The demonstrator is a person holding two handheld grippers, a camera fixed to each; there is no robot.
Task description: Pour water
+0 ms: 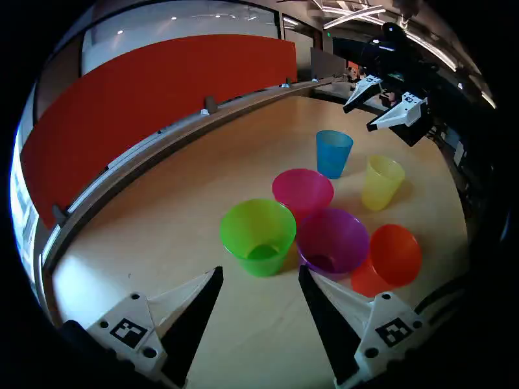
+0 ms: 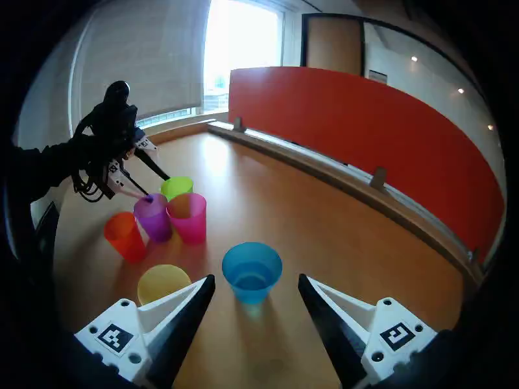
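Bright daylight from overexposed tall window (image 2: 241, 52); glare patch on light wooden desk (image 2: 217, 152). Ceiling strip lights (image 1: 353, 15) glow overhead. Soft shadow under translucent blue plastic cup (image 2: 252, 271). Strong fisheye bending at edges; centre sharp.

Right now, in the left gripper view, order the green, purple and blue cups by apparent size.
1. green cup and purple cup: look alike, both nearest the camera.
2. blue cup: smallest, though it stands farther off.
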